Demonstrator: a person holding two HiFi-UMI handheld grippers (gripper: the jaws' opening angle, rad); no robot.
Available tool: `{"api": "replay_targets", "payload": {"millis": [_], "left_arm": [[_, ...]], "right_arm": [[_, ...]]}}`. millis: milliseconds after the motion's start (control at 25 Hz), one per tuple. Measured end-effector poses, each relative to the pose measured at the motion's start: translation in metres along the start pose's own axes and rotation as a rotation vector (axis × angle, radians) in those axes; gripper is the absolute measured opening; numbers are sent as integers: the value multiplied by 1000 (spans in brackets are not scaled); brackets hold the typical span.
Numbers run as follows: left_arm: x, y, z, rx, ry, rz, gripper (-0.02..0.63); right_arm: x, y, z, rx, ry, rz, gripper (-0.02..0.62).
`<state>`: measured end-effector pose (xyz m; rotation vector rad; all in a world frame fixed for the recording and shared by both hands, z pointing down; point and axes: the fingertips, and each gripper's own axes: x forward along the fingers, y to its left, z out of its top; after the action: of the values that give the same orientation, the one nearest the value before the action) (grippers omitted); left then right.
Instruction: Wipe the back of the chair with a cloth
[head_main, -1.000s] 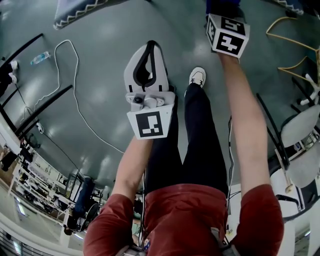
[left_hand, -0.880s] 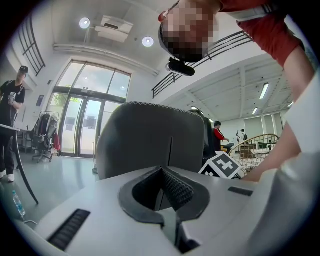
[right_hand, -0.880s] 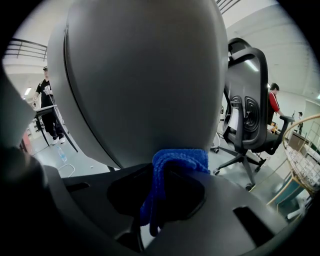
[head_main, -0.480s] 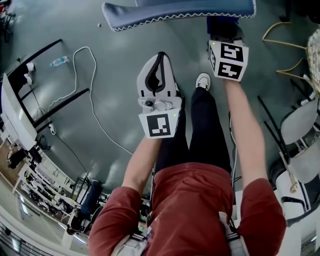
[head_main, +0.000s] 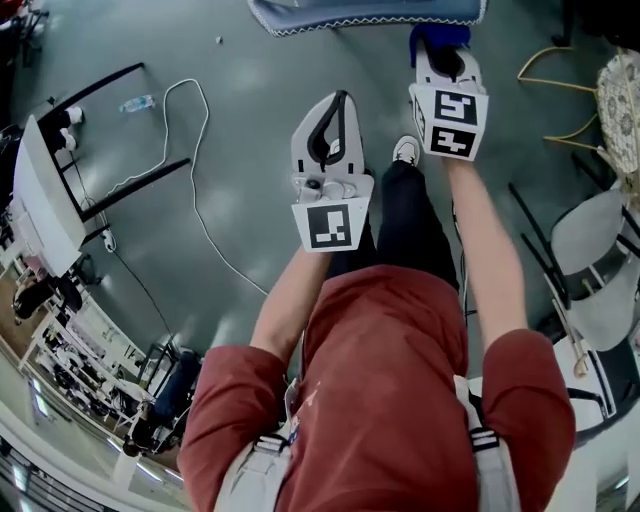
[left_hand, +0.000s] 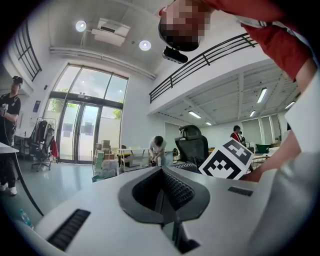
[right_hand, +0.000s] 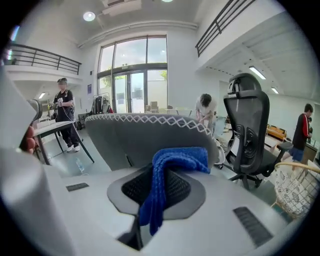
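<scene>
The right claw (head_main: 440, 48) stays clamped on the blue cloth (right_hand: 172, 165), near the chair back (right_hand: 145, 130). The left claw (head_main: 333, 105), closed on nothing, has shifted up and nearer the right claw since earlier.

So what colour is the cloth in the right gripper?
Blue cloth, clearest in the right gripper view.
</scene>
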<state>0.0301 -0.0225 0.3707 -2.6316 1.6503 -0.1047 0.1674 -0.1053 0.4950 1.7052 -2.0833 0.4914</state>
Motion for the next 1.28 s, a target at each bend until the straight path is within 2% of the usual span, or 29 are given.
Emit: {"api": "replay_targets", "payload": {"millis": [160, 520, 720, 1000, 1280], "left_arm": [[-13, 17, 16, 3, 13, 4, 14], [-26, 18, 35, 16, 0, 16, 14], [-32, 21, 32, 20, 13, 16, 12], [-31, 26, -1, 6, 26, 21, 12], [-22, 33, -68, -13, 37, 32, 14]], "right_arm": [[-6, 13, 19, -2, -5, -9, 61], [-16, 4, 30, -2, -17, -21, 61], [-18, 8, 26, 2, -21, -23, 61], [-4, 26, -21, -4, 24, 12, 61], [41, 44, -93, -7, 75, 46, 61]]}}
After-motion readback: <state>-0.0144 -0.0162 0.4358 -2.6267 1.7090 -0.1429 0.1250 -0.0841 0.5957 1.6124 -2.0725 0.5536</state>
